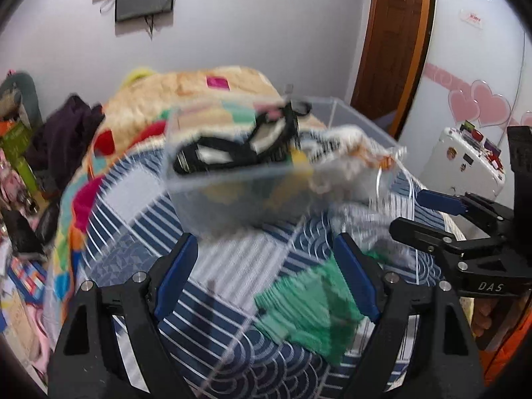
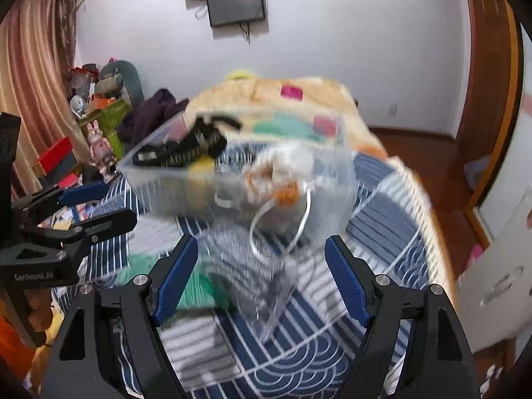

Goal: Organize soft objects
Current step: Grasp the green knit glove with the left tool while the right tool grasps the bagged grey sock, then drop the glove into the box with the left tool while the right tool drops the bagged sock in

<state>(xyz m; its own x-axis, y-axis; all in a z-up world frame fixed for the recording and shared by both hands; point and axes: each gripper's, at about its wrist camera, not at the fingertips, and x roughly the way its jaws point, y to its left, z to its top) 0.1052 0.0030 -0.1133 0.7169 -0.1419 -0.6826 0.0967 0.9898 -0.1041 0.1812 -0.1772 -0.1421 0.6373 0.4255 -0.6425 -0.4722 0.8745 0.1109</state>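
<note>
Blue-padded fingers of the left claw fill the bottom of the left wrist view, spread wide and released, with nothing between them. Just beyond them the green knitted cloth lies loose on the bed's blue-and-white patterned cover, towards the bed's near right side, with a grey-white cloth just behind it. Farther up the bed stands the clear plastic bin, already holding black straps, something yellow and a white-and-orange fluffy piece that spills over its right rim. The right claw enters from the right edge, also released. In the right wrist view, the right claw is likewise spread and empty; a crumpled clear bag or grey cloth sits between its tips and the bin, too blurred to name, and the green cloth shows by its left finger. The left claw comes in at the left edge. Both views are smeared. The step seems to be gathering the loose cloths into the bin: best to slow down, pinch the green cloth at a raised fold without catching the cover beneath, then lift clear of the rim and drop it towards the bin's emptier middle so nothing overhangs.
</note>
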